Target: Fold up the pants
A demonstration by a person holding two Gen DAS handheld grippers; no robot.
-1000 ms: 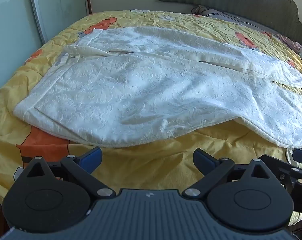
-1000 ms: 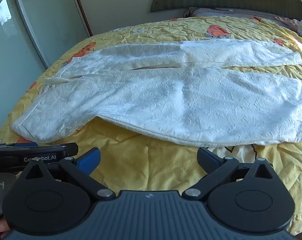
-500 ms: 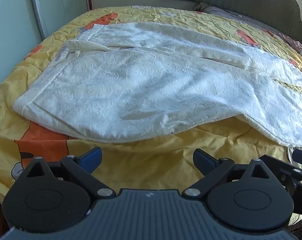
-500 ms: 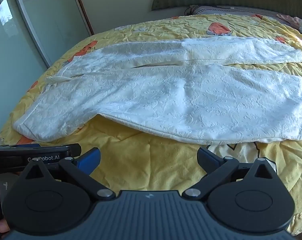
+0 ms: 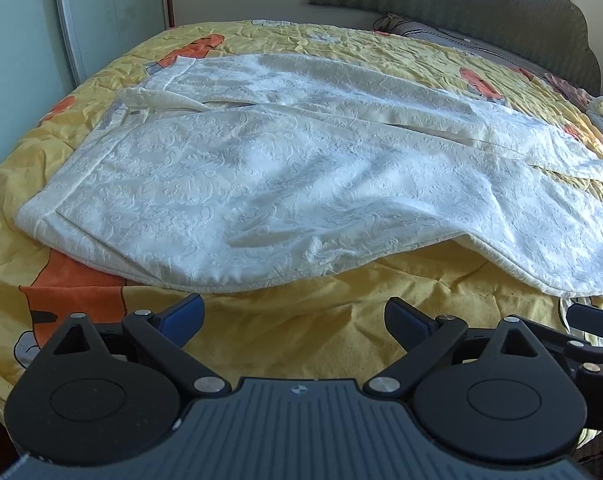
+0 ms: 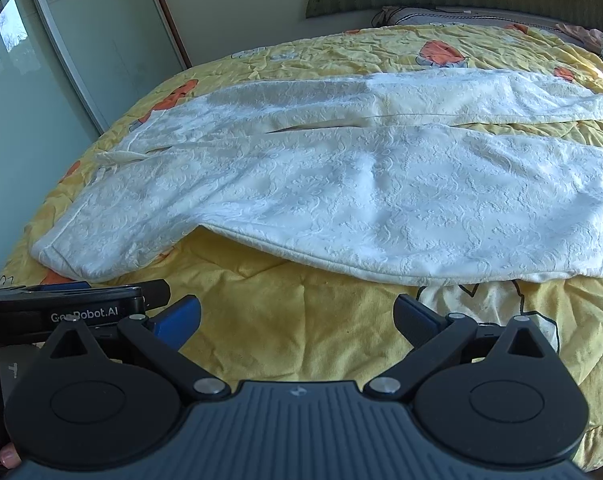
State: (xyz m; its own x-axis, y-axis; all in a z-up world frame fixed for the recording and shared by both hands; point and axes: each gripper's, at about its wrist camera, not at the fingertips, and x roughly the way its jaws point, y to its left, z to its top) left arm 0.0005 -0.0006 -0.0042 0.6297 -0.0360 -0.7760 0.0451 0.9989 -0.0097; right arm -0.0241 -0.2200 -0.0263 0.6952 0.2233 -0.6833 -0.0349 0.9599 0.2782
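**Two open grippers, one pair of pants laid flat**

The left gripper (image 5: 294,314) hangs over the near edge of the bed, its two blue-tipped fingers spread wide with nothing between them but yellow quilt. The right gripper (image 6: 296,314) sits just to its right, likewise spread wide and empty; its two fingers are also apart from the cloth. In the right wrist view the left gripper's black body shows at the near left, and a fingertip of the person's hand (image 6: 6,456) peeks in at the bottom corner.

Just beyond both tools lies one pair of white pants (image 5: 285,184), textured with a raised floral pattern, stretched across the quilt (image 6: 301,320). Its waistband is at the left, and its two legs run to the right, the near leg wider and overlapping the far one. The hems at the far right are partly cut off by the frame, so I cannot tell how they lie.

Behind the bed stand one dark headboard (image 5: 461,4) and, at the left, what looks like two frosted sliding door panels (image 6: 61,60).
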